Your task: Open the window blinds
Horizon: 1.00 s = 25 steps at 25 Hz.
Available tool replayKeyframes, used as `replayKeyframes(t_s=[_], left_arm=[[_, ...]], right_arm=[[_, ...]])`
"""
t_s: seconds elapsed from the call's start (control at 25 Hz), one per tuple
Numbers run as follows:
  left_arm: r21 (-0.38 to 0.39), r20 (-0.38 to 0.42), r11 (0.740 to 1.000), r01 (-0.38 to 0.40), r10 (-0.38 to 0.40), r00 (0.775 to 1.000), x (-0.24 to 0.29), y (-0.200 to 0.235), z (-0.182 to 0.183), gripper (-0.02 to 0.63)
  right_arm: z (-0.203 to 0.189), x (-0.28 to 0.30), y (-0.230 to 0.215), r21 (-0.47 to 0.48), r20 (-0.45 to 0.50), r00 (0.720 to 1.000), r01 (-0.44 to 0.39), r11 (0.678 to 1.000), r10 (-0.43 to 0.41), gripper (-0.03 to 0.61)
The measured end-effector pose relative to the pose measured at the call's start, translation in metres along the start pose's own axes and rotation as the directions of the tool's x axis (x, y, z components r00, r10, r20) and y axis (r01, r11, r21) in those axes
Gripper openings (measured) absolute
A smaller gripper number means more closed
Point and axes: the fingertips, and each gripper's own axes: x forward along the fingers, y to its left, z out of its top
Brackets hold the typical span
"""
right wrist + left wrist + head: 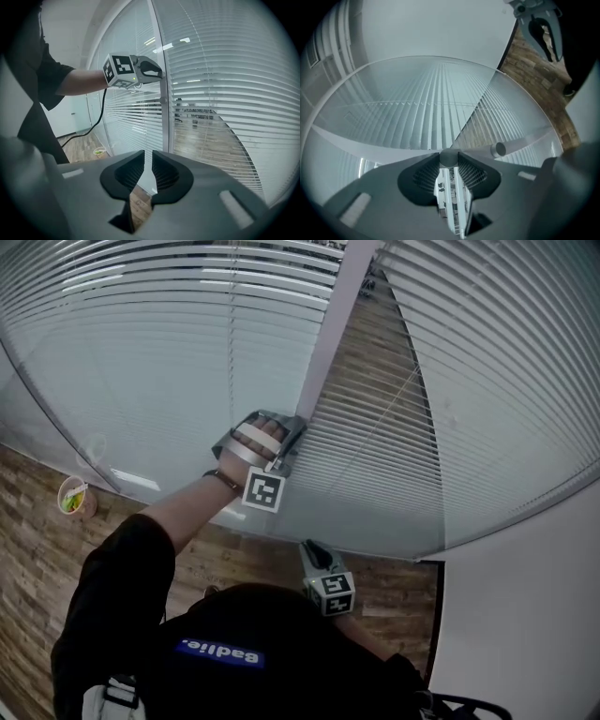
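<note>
Left gripper (294, 426) is raised to the grey window post (328, 343). In its own view the jaw tips press on either side of a round grey knob (449, 158). Only the knob's rounded end shows; its mounting is covered by the jaws, and in the head view the gripper hides it entirely.

A short peg (499, 149) juts out just beside it; what it belongs to cannot be made out.

Right gripper (148, 154) is held low near the body, jaws a narrow gap apart with nothing between them.

The blinds (141, 343) hang in the panes on both sides of the post. Their slats are tilted enough that a room beyond shows through in the right gripper view.

A cup (73, 495) stands on the wooden floor (37, 549) by the glass, its greenish contents unclear.

The person's head and shoulders block the lower part of the head view.
</note>
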Motion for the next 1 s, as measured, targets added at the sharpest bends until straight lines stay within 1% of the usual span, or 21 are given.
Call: replayKeyframes(t_s=[0.2,0.36,0.56,0.8,0.88,1.0], left_arm=[[0.132,0.019,0.991,-0.009,0.006,1.0,-0.002,0.001,0.0,0.121],[0.251,0.034,0.968,0.004,-0.013,0.999,0.003,0.004,-0.001,0.121],[0.372,0.049,0.928,0.033,-0.055,0.997,0.006,0.0,-0.002,0.121],[0.477,0.057,0.877,0.066,-0.105,0.993,0.005,-0.004,-0.003,0.121],[0.512,0.053,0.855,0.082,-0.127,0.99,0.004,-0.006,-0.003,0.121],[0.577,0.046,0.81,0.105,-0.161,0.986,0.003,-0.007,-0.004,0.121]], right_arm=[[-0.005,0.001,0.005,0.005,-0.006,1.0,-0.025,1.0,0.025,0.054],[-0.001,0.002,0.003,0.002,-0.011,0.999,-0.033,0.999,0.033,0.054],[0.001,0.005,0.003,0.003,-0.01,0.999,-0.04,0.999,0.04,0.054],[0.0,0.005,0.005,0.003,-0.011,0.999,-0.045,0.999,0.045,0.054],[0.0,0.005,0.006,0.004,-0.012,0.999,-0.048,0.999,0.048,0.054],[0.0,0.007,0.009,-0.001,-0.014,0.998,-0.054,0.999,0.054,0.054]])
